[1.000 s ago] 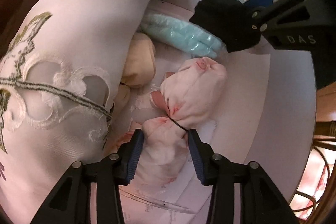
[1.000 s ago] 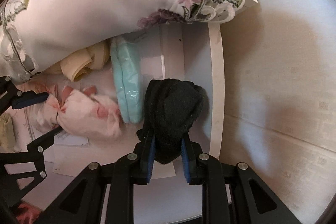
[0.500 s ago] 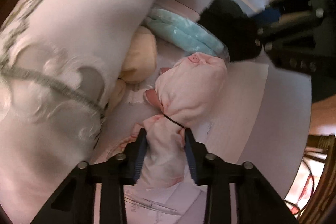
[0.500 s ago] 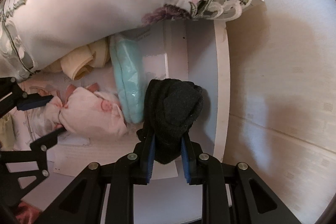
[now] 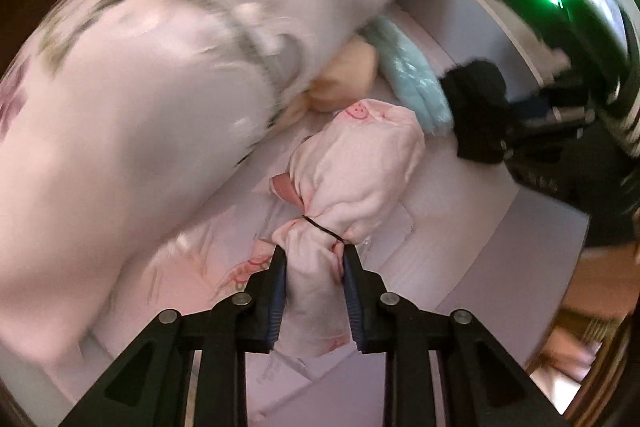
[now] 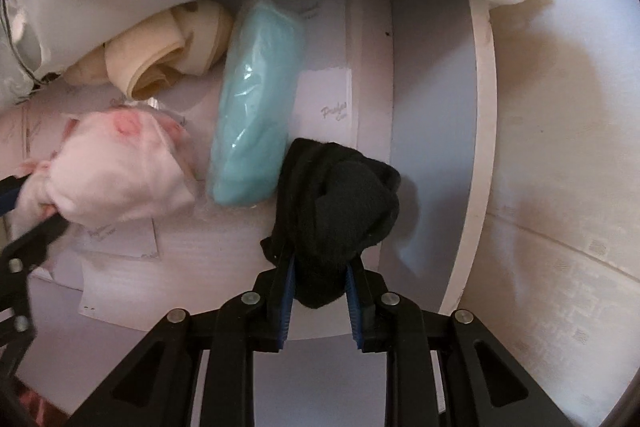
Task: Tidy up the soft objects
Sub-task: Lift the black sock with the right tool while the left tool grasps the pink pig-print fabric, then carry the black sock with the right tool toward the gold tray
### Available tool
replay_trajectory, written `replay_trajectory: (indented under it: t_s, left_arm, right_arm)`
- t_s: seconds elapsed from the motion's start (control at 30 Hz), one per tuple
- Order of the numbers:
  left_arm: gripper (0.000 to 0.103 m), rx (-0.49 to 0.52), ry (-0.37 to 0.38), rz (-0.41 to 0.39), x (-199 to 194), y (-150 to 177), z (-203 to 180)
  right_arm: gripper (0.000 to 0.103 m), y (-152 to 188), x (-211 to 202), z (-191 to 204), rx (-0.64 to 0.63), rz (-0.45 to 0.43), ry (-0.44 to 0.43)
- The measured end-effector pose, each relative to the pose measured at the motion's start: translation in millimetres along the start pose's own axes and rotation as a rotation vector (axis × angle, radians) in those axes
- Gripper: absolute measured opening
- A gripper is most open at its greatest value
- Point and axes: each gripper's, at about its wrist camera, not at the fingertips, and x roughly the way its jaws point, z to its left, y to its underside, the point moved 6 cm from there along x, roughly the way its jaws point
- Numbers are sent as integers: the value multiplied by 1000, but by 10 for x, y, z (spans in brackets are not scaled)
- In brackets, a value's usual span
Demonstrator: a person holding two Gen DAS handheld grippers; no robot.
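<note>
Left gripper [image 5: 314, 267], jaws just closed, is clamped on the pink tied cloth bundle [image 5: 356, 175] at lower centre, its long axis running up-right. Right gripper [image 6: 320, 281] is clamped on the black knitted sock bundle [image 6: 340, 203] (teal padded pouch [image 6: 256, 119] just left).

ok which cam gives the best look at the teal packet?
Right wrist: the teal packet lies whole and sharp between the cream rolls and black sock bundle. Left wrist shows only a blurred strip, partly under the embroidered cloth.
</note>
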Motion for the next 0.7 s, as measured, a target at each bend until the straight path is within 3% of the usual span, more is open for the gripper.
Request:
replay_trajectory:
  t_s: [0.2, 0.33, 0.53, 0.63, 0.7]
  left_arm:
    - [25, -292, -14, 30, -64, 155, 273]
    - [25, -417, -69, 39, -102, 243, 381]
    - [25, -526, -109, 10, -126, 237, 435]
    - [25, -536, -103, 1, -67, 214, 246]
    - [25, -537, -106, 4, 152, 560, 281]
  right_arm:
    - [24, -1, 40, 68, -3, -4, 16]
    - [24, 28, 52, 102, -12, -14, 34]
    - [24, 65, 57, 182, -33, -31, 56]
    - [24, 91, 42, 238, -45, -43, 71]
    - [24, 114, 19, 279, -47, -53, 75]
